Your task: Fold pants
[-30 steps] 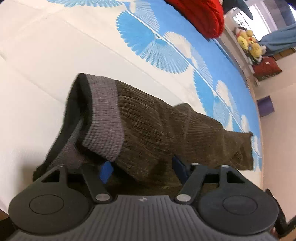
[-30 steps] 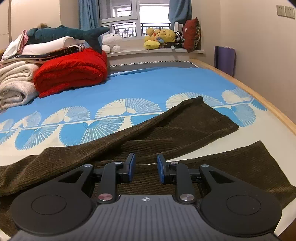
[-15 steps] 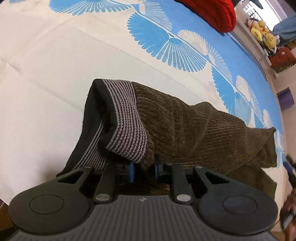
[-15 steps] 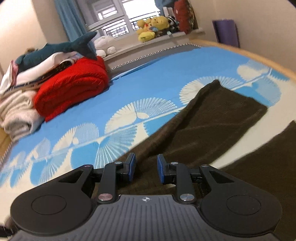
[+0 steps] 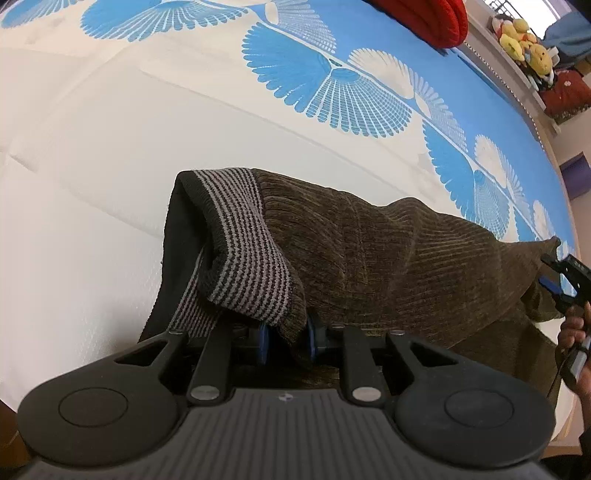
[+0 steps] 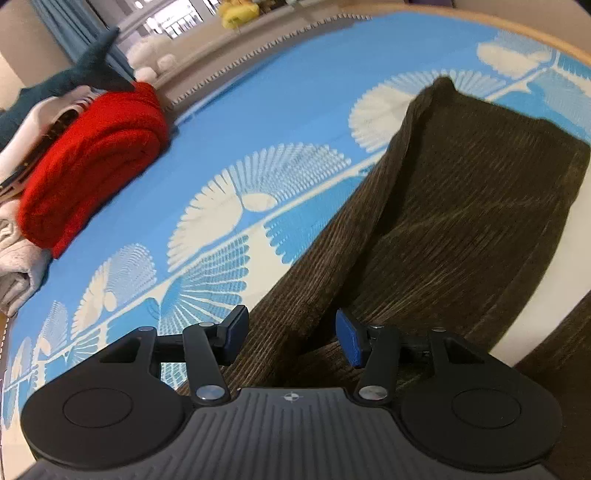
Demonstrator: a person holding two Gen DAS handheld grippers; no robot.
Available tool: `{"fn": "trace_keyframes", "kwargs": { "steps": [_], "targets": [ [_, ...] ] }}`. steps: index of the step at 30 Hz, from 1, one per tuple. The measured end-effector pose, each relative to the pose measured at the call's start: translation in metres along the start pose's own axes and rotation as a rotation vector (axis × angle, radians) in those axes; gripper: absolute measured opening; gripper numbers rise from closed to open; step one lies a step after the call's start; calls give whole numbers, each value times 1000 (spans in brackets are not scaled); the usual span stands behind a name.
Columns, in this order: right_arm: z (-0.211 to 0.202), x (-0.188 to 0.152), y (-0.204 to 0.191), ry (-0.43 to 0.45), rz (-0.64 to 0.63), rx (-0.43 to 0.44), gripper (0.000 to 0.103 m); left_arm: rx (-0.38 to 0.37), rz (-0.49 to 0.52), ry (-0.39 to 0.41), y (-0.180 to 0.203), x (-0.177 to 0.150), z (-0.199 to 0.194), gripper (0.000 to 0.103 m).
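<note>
Dark brown corduroy pants (image 5: 388, 243) with a grey striped waistband (image 5: 243, 254) lie on the bed. My left gripper (image 5: 287, 341) is shut on the waistband, lifting its edge into a fold. In the right wrist view a pant leg (image 6: 461, 206) stretches away toward the far right. My right gripper (image 6: 291, 334) hovers over the leg's left edge; its jaws are opening, with cloth below them but not pressed. At the far right of the left wrist view the right gripper (image 5: 561, 280) shows again beside the leg end, held by a hand (image 5: 574, 332).
The bed cover (image 6: 258, 122) is blue with white fan patterns, cream near the front. A rolled red blanket (image 6: 92, 162), folded pale blankets (image 6: 18, 266) and a plush shark (image 6: 85, 74) sit at the back left. Plush toys (image 5: 524, 33) line the window sill.
My left gripper closed on the waistband and stayed put. My right gripper swung over the leg, tilted down and rolled, and its jaws widened.
</note>
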State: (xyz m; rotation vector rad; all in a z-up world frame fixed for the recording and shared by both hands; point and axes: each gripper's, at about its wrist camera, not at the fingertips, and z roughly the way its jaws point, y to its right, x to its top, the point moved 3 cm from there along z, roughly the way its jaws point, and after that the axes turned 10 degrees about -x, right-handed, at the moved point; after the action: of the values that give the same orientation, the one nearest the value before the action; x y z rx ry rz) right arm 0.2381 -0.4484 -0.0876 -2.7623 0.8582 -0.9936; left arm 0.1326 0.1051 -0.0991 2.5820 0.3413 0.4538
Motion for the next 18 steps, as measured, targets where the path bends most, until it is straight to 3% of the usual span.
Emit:
{"fn": "trace_keyframes", "kwargs": {
  "steps": [2,3,4,5,11,18],
  "targets": [
    [7,-1,-3,-12,-12,-31,51,3,5,-4,1,0,0,22],
    [10,-1,-4,-12,-20,-52,42,2,4,-5,1,0,0,22],
    [12,-1,-4,-7,-21,-61,21,1,2,-5,1,1,0,22],
    [13,0,-5,-6,-22,-62,5,-1,2,-3,1,2,-1,22],
    [-22,9,-8,77,-54,-36,2,-17,12,25,3,3,-12,15],
    [-130,6,14,169,-69,18,1,-48,88,168,5,-10,-66,10]
  ]
}}
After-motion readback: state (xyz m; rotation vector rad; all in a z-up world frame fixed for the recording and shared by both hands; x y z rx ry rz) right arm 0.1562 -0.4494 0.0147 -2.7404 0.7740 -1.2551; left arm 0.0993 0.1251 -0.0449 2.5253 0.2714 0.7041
